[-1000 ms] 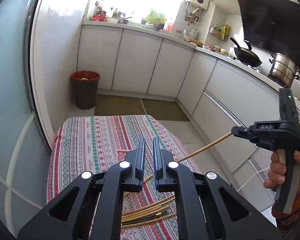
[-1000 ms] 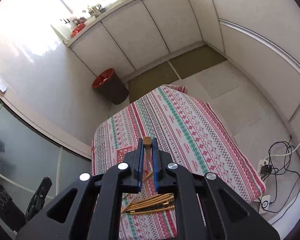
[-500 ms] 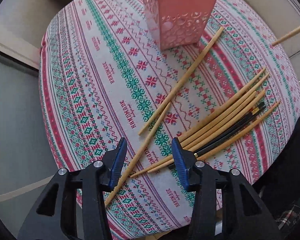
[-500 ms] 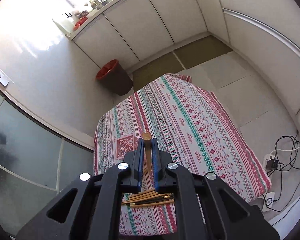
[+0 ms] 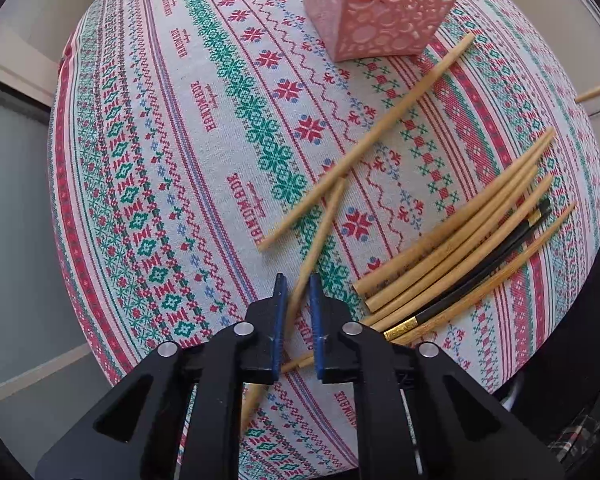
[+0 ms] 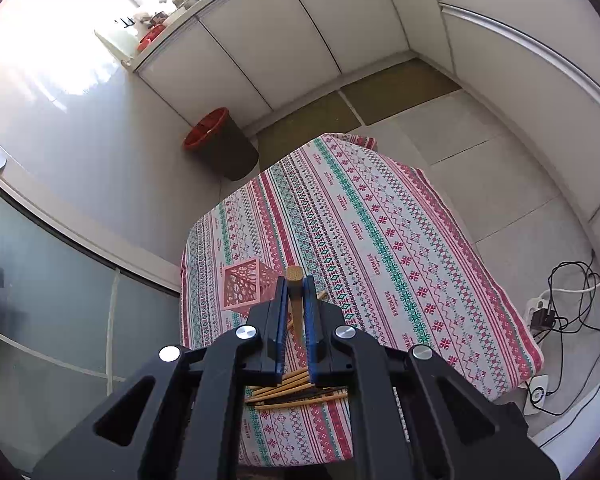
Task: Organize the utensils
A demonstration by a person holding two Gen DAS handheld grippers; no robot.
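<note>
Lying loose on the patterned tablecloth point(image 5: 204, 152), one pale chopstick point(image 5: 318, 240) runs between the blue pads of the left gripper point(image 5: 297, 316), whose jaws have just been closing and now stand narrow on its lower stretch. The grip sits low on the stick, probably because that end lay nearest and clear of the others. Beside it a second single chopstick point(image 5: 380, 132) points toward the pink holder point(image 5: 380, 12), and to the right a bundle of chopsticks point(image 5: 472, 252), pale ones with a dark pair among them, lies side by side. The holder stands upright near the table's far side, most likely the place the sticks are meant to go.

The right gripper point(image 6: 296, 312) is clamped on another chopstick point(image 6: 295, 292), held so its blunt end rises just above the pads. It hangs well above the table, seemingly waiting with its load.

Only the left view shows the pinch at the cloth and the spread of loose sticks. Only the right view shows the whole table, the floor, a red-rimmed bin point(image 6: 220, 146), white cabinets point(image 6: 300, 32) and cables point(image 6: 568, 320) near the wall.
</note>
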